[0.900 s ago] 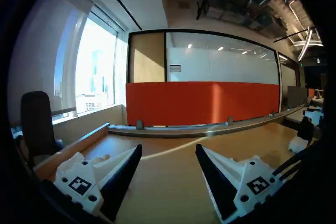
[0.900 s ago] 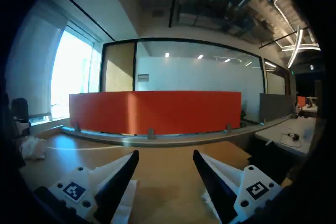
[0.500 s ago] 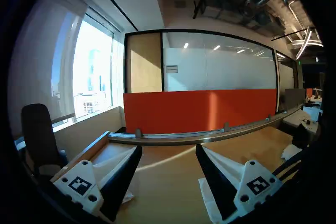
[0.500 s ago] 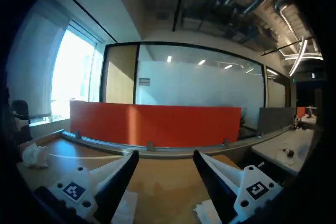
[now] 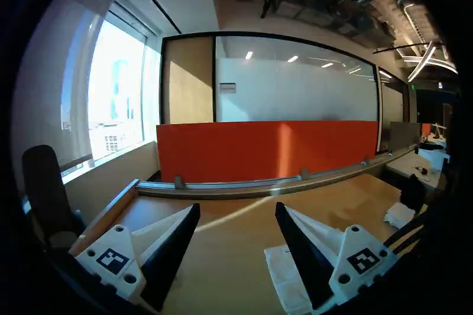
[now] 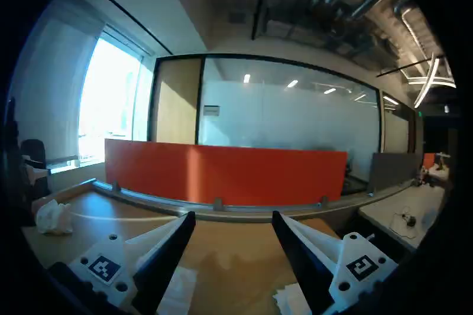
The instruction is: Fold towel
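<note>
Left gripper [image 5: 236, 206] wide open and empty, right gripper [image 6: 232, 214] likewise. White towel [image 5: 282, 270] lies flat on wooden tabletop [image 5: 230, 276] toward its near edge, partly under the left gripper's finger. Step looks like pre-grasp approach. Next move: dip lower, pinch towel corners. Farther off: crumpled cloth [image 6: 52, 218] by tabletop's left edge, orange divider [image 5: 266, 149].

Smooth wooden desk [image 5: 236, 244], cloth towel [image 5: 277, 263], matt orange partition [image 5: 266, 149]
</note>
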